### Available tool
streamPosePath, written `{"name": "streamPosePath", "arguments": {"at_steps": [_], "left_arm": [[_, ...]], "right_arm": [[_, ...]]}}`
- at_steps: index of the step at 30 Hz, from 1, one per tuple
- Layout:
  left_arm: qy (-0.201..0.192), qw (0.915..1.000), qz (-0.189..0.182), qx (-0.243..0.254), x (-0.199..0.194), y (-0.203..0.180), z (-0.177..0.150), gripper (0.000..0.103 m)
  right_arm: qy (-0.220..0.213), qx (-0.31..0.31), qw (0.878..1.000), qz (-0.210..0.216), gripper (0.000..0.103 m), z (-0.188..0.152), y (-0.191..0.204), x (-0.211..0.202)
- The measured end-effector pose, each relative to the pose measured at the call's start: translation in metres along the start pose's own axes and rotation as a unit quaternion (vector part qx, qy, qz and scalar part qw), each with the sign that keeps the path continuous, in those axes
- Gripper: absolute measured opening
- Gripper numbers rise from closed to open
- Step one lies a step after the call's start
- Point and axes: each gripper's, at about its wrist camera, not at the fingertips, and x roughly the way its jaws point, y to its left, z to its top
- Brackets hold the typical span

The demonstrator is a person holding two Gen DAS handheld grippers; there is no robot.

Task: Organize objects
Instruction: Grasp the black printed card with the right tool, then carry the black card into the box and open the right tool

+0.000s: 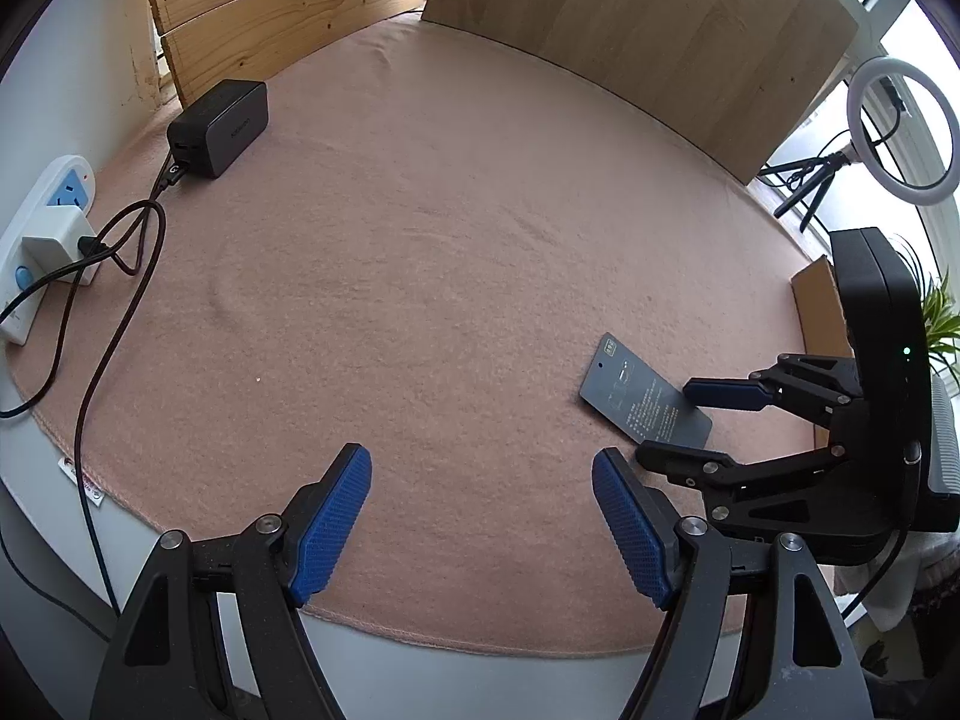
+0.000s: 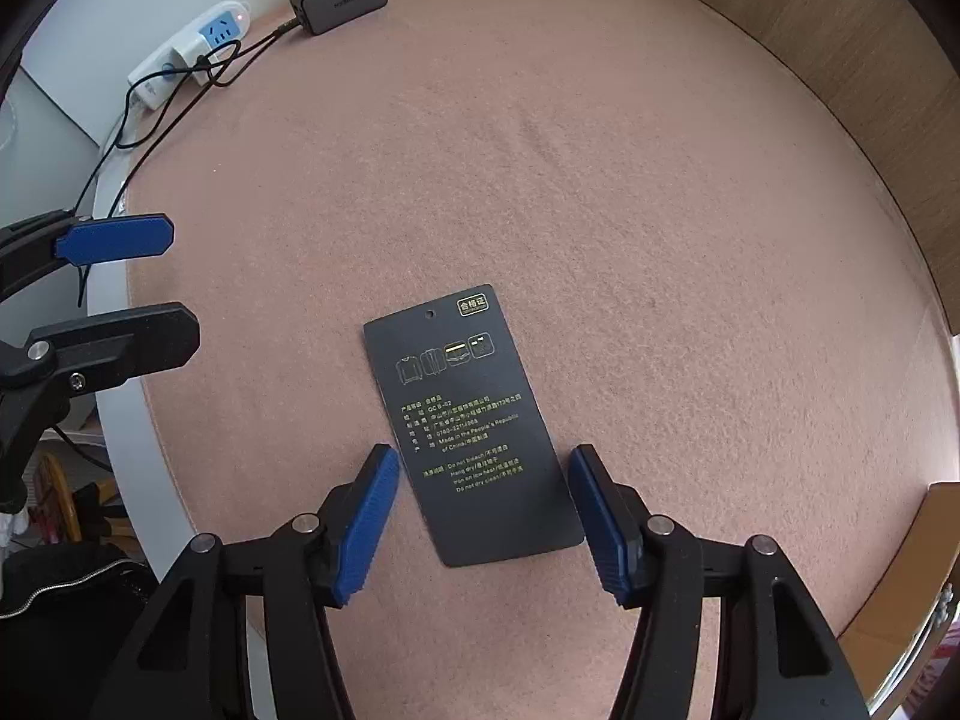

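The right tongs point down at the desk with their blue pads apart, one on each side of a dark hang tag that lies flat between them; neither pad presses on it. The left tongs stand wide with nothing between them, over bare cloth, the tag just off to their right. Under both spreads a pinkish-brown felt cloth with faint creases, covering most of the white desk. Beyond the tongs, pale wooden boards stand along the cloth's far edge. Far ahead and left of the left tongs lie a black charger, a white power strip and looping dark cables. To the far right a ring light stands by a bright window.
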Motion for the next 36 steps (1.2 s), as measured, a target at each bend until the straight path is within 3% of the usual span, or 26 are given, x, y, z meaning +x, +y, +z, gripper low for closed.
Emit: {"name": "streamPosePath", "arguments": {"at_steps": [10,14,19,28,36], "left_arm": [[0.001,0.9996,0.0,0.027,0.007,-0.017,0.013,0.079],[0.008,0.9992,-0.006,0.038,0.016,-0.03,0.018,0.079],[0.017,0.9974,-0.019,0.067,0.027,-0.056,0.024,0.079],[0.017,0.9924,-0.042,0.114,0.041,-0.107,0.039,0.079],[0.018,0.989,-0.053,0.137,0.048,-0.14,0.043,0.079]], "right_arm": [[-0.028,0.086,0.996,0.002,0.051,-0.013,-0.023,-0.009],[-0.061,0.163,0.985,0.013,0.051,-0.028,-0.047,-0.025],[-0.091,0.223,0.971,-0.006,0.051,-0.05,-0.076,-0.044],[-0.155,0.327,0.929,-0.078,0.051,-0.101,-0.146,-0.102],[-0.162,0.411,0.888,-0.129,0.051,-0.152,-0.207,-0.117]]}}
